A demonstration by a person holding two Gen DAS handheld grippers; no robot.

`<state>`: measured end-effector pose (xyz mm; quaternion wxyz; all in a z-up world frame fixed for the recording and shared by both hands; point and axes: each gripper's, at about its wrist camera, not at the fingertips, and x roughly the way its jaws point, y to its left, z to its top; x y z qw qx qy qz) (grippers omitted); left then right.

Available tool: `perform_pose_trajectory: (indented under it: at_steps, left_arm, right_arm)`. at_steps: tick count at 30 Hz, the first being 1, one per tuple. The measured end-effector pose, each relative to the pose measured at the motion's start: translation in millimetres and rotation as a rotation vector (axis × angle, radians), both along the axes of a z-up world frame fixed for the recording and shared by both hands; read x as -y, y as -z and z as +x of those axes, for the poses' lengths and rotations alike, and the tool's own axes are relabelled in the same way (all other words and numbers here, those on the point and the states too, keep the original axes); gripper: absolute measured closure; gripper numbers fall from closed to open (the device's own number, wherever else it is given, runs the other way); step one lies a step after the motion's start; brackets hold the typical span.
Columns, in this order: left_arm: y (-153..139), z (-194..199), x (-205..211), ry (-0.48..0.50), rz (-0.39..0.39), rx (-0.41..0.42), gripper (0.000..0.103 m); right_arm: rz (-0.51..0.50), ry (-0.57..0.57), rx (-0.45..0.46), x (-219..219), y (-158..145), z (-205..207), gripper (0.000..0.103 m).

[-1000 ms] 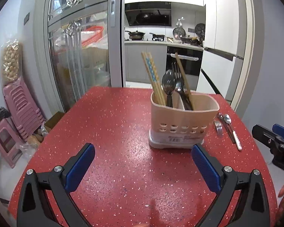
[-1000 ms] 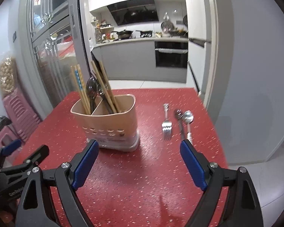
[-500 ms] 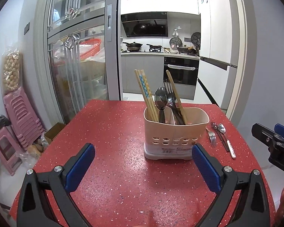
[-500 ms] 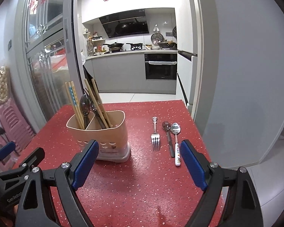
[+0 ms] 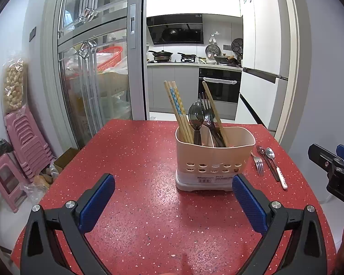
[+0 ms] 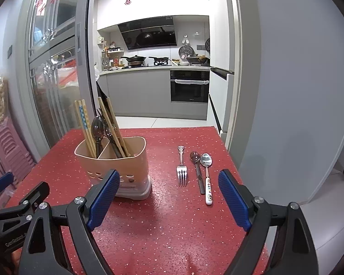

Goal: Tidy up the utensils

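Fork [image 6: 181, 171] lies ahead of right gripper's [image 6: 169, 184] gaping jaws.

Bare red table [image 6: 162, 229] before the cutlery; holder [image 6: 126, 160] stands left.

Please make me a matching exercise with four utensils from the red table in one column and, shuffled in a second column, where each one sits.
Things:
1. fork
2. white-handled spoon
3. dark-handled spoon
4. patterned chopsticks

Places:
A. standing in the beige holder
B. lying flat, rightmost of the three loose pieces in the right wrist view
C. lying flat, nearest the holder
D. lying flat, between the other two loose pieces

Pairs: 1-C, 2-B, 3-D, 4-A
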<state>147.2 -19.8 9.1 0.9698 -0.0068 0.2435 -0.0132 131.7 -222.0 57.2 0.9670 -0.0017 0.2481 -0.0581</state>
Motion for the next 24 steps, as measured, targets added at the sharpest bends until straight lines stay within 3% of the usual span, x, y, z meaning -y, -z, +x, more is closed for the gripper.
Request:
perform_pose_trajectory:
  at_steps: [24]
  left_arm:
    - [9.1,1.0,-4.0,-0.005,-0.008,-0.002,0.000]
  right_arm:
    - [0.001,-0.003,-0.009,0.9,9.3,-1.4,0.013]
